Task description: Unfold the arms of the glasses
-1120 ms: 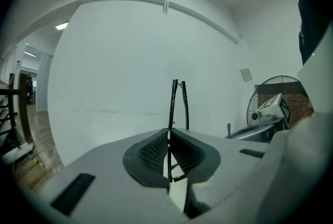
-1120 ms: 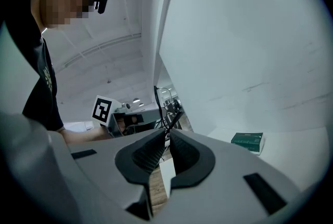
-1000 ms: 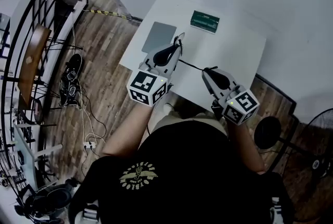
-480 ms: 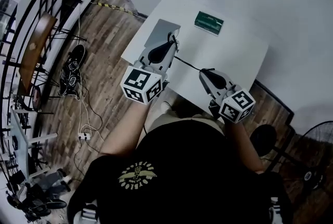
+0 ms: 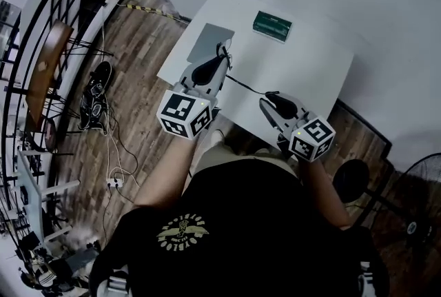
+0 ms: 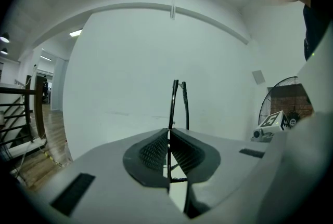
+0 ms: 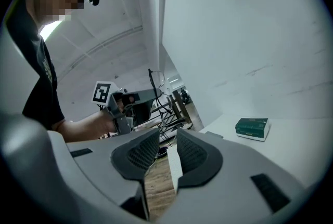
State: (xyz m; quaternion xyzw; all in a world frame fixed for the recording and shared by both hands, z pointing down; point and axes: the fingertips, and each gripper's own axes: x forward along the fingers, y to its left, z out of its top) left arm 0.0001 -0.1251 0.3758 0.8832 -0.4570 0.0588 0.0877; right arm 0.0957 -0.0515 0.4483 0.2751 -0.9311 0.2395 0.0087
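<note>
Thin black glasses point(image 5: 244, 85) are over the white table point(image 5: 310, 68). My left gripper point(image 5: 222, 49) is shut on their frame. In the left gripper view the frame point(image 6: 174, 103) stands up from between the pressed pads of the left gripper point(image 6: 168, 132). One unfolded arm runs as a thin line toward my right gripper point(image 5: 266, 97). In the right gripper view the jaws of the right gripper point(image 7: 166, 137) are opening with nothing between them. That view also shows the glasses point(image 7: 154, 80) at the left gripper point(image 7: 148, 95).
A green box point(image 5: 272, 25) point(image 7: 252, 128) lies at the table's far side and a grey pad point(image 5: 207, 41) at its left. On the wooden floor are shoes point(image 5: 93, 99), cables and a railing to the left, and a fan point(image 5: 413, 220) to the right.
My right gripper has sunk a little at the end of the glasses' arm. The left gripper has barely moved and still holds the frame.
</note>
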